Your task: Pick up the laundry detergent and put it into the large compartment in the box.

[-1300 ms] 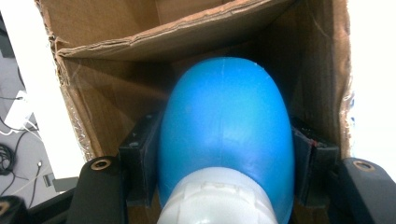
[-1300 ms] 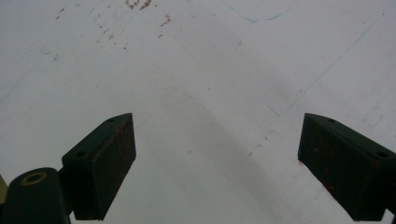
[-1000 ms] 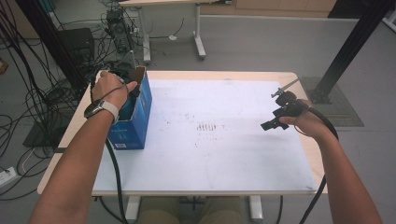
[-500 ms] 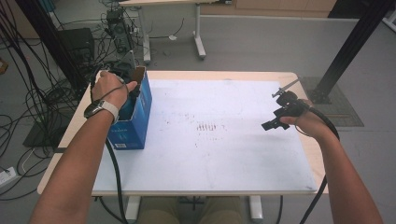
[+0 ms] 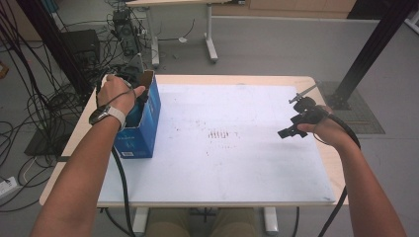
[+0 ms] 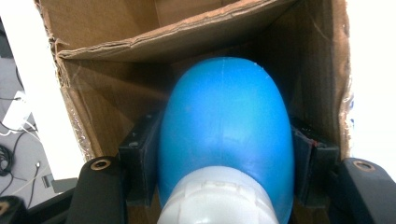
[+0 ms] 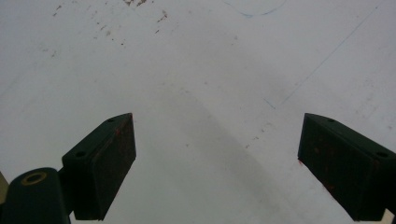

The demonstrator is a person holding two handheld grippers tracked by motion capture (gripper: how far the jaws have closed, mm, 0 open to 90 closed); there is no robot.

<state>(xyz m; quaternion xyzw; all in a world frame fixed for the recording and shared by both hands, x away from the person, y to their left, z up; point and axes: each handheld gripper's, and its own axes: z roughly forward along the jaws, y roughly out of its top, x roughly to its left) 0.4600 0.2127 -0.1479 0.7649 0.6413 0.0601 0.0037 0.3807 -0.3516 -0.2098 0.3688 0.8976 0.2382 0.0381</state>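
Observation:
A blue cardboard box (image 5: 141, 123) stands open at the left of the white table (image 5: 237, 163). My left gripper (image 6: 224, 149) reaches down into the box (image 6: 116, 70) and is shut on a blue rounded bulb (image 6: 226, 135) with a white screw base (image 6: 219, 198). In the high view the left hand (image 5: 116, 96) covers that gripper at the box's top. My right gripper (image 5: 287, 132) hangs over the table's right side, open, with nothing between its jaws (image 7: 217, 158); bare white tabletop lies under it.
Brown smudges (image 5: 221, 134) mark the middle of the table. Cables and equipment (image 5: 44, 98) crowd the floor at the left, a black post (image 5: 370, 49) stands at the back right, and another table's legs (image 5: 210, 34) stand behind.

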